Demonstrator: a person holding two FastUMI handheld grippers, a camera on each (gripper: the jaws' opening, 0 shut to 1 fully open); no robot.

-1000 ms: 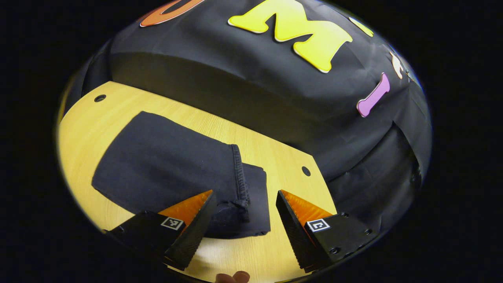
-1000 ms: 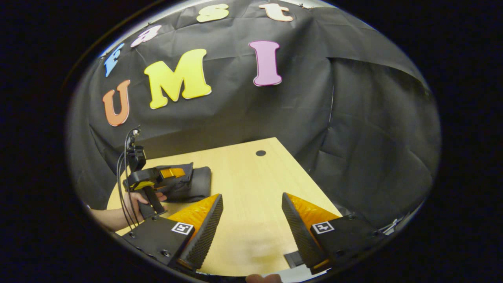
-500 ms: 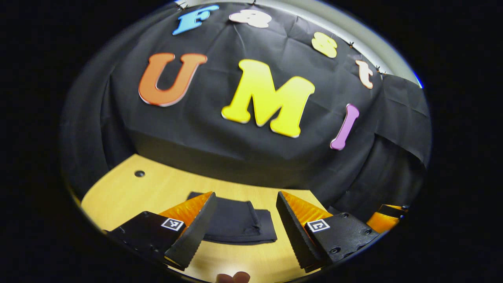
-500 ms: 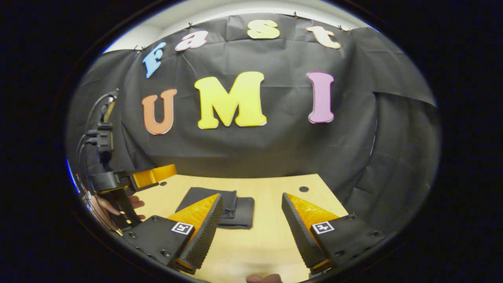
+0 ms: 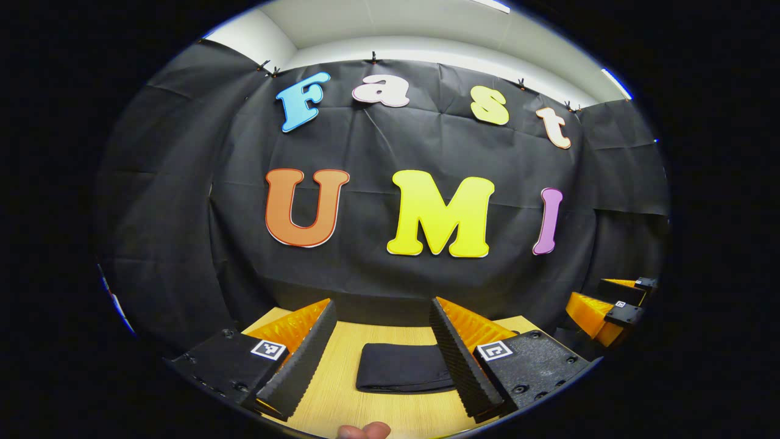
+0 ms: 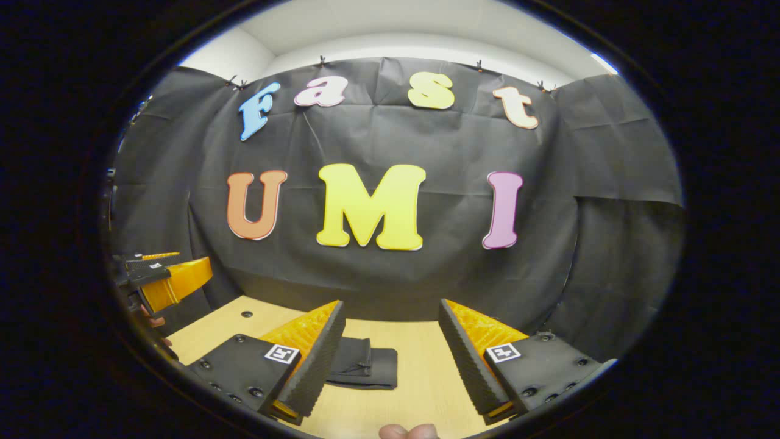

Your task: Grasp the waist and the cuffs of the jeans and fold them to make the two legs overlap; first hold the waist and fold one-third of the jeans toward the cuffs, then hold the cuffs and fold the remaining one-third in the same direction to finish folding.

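**Jeans folded; both grippers clear**

Left gripper view: The jeans lie as a compact dark packet on the table, at 6 o'clock, framed between the fingers. The left gripper is released, jaws spread wide and grasping nothing, held above and apart from the cloth. The right gripper shows at 4 o'clock, off the table edge.

Right gripper view: The jeans sit at 6 o'clock, layers stacked flat, one hem edge showing on top. The right gripper is likewise released and empty. The left gripper hangs at 9 o'clock; its finger state cannot be told here. The packet holds its shape unaided, so the fold appears complete.
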